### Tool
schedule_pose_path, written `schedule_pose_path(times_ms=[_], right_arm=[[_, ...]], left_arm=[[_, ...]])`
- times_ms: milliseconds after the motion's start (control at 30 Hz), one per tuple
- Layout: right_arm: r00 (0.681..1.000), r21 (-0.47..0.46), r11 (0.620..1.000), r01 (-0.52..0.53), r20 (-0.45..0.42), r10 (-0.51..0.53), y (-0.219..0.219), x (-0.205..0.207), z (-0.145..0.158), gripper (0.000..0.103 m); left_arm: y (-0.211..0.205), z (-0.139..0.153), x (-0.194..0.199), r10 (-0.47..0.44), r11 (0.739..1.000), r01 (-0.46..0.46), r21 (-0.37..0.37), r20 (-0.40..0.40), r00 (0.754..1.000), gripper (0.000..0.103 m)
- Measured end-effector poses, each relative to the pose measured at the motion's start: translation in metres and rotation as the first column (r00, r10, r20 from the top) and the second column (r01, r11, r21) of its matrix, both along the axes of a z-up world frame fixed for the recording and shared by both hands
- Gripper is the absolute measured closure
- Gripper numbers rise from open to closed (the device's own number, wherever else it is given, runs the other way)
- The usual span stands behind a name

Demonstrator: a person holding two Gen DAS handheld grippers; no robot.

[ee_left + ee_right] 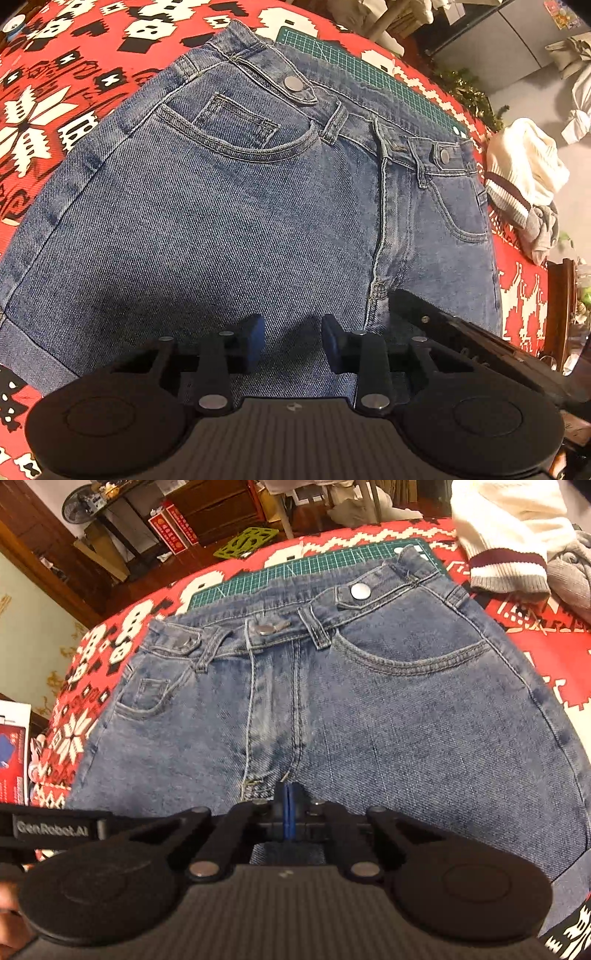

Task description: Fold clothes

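Blue jeans [221, 221] lie flat across the middle of the desk [37, 110], waistband toward the far edge. The left gripper [293, 343] fingers stand apart; the right gripper [289, 812] fingers press together, empty.

left tool [293, 343]: fingers parted | right tool [289, 814]: fingers pressed together

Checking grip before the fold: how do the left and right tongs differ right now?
The left tongs stand open with a clear gap between the pads; the right tongs are shut, pads pressed together. Whether the right ones pinch any cloth cannot be told. Both hang low over the crotch area of the jeans.
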State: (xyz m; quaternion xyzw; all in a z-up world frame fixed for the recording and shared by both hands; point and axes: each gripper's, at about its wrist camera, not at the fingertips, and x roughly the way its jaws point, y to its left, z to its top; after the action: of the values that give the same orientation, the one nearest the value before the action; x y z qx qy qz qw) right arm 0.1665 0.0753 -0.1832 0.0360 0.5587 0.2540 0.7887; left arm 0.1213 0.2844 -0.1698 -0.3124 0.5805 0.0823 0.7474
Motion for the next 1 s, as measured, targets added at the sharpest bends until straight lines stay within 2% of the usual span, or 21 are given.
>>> schedule_pose_path(times_ms=[200, 400, 633, 767, 1000], right_arm=[[0.996, 0.022, 1.000, -0.017, -0.091, 0.019, -0.003, -0.007, -0.005, 0.102], [0.995, -0.028, 0.999, -0.047, -0.089, 0.045, -0.007, -0.028, -0.002, 0.102], [0.995, -0.042, 0.999, -0.026, -0.093, 0.022, -0.026, -0.044, 0.006, 0.101], [0.998, -0.008, 0.999, 0.048, -0.048, -0.048, -0.038, -0.031, 0.015, 0.096], [0.992, 0.001, 0.992, 0.127, 0.008, -0.127, -0.040, 0.010, 0.011, 0.096]], left_arm=[[0.002, -0.001, 0.001, -0.004, 1.000, 0.004, -0.009, -0.009, 1.000, 0.070], [0.001, -0.001, 0.000, -0.015, 1.000, 0.015, -0.015, -0.021, 1.000, 0.070], [0.006, -0.002, -0.001, -0.007, 0.999, 0.005, -0.050, -0.033, 0.999, 0.070], [0.007, -0.001, -0.001, -0.003, 0.998, 0.002, -0.056, -0.029, 1.000, 0.070], [0.010, 0.001, 0.000, 0.006, 0.999, -0.007, -0.037, -0.021, 1.000, 0.070]])
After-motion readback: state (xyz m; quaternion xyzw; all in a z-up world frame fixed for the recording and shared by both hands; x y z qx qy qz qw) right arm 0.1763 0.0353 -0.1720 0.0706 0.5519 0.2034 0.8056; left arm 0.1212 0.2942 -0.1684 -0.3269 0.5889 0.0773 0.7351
